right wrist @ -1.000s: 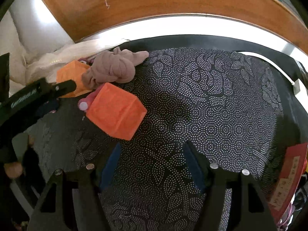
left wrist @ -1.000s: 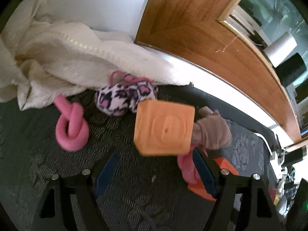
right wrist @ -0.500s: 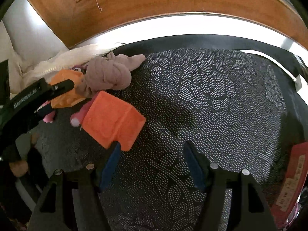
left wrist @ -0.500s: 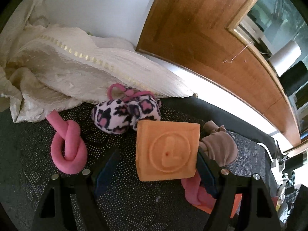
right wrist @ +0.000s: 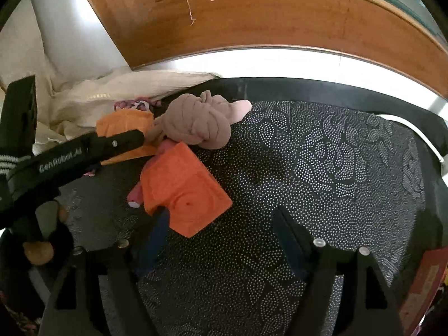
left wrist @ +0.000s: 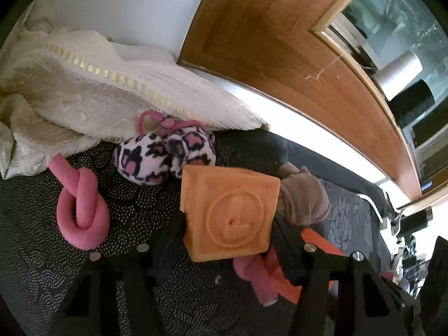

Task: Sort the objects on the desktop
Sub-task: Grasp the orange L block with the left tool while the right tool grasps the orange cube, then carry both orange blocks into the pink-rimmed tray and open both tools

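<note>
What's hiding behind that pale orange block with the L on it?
Behind the pale orange block sit a leopard-print plush and a knotted brown cloth. A pink rope piece and a darker orange block peek out beside it; their covered parts cannot be seen.

The dark dotted mat [right wrist: 322,168] lies bare to the right and near — open passage there. Left of it things crowd: a red-orange block [right wrist: 184,190], a brown knotted cloth [right wrist: 196,123] behind it, a pale orange block [left wrist: 229,215] — a cream blanket [left wrist: 84,95] closes the far left.
</note>
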The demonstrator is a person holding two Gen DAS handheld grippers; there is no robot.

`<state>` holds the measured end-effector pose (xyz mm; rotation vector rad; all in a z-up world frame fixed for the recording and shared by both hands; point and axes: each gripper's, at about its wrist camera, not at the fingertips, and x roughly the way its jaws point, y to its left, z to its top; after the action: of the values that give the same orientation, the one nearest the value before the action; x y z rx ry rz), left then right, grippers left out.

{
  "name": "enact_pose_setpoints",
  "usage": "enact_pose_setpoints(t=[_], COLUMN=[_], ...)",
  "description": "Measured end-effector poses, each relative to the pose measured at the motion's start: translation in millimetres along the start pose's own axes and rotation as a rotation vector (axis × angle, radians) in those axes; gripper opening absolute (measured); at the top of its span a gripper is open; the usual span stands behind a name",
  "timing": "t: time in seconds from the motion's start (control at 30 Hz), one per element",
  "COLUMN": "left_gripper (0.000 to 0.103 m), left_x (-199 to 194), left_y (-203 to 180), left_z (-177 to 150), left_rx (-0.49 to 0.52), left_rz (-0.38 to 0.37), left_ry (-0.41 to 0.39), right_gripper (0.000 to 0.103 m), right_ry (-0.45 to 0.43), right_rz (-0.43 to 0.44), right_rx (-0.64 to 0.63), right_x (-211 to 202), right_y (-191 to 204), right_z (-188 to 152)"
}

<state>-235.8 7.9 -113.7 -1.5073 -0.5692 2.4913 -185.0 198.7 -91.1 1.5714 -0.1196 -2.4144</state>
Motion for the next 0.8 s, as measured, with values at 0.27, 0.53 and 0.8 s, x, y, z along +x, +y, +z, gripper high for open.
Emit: enact_pose_setpoints(t=[0.27, 0.53, 0.8], left_gripper=[0.062, 0.062, 0.062], left_x=[0.7, -12.4, -16.9], left_y=[-3.0, 5.2, 7.2], left_z=[-6.7, -2.7, -8.1], left_rx=[0.003, -0.035, -0.042], left_rz=[0.009, 0.019, 0.043], left_ry=[0.012, -0.007, 0.005], right_gripper=[0.079, 0.079, 0.076], right_ry=[0.001, -0.009, 0.052], right_rz=[0.017, 0.033, 0.001], right_rx=[-0.056, -0.096, -0.124], right_x=[1.8, 4.1, 32.7], right_y=[5.8, 13.0, 23.0], right_z=[-7.8, -3.2, -3.2])
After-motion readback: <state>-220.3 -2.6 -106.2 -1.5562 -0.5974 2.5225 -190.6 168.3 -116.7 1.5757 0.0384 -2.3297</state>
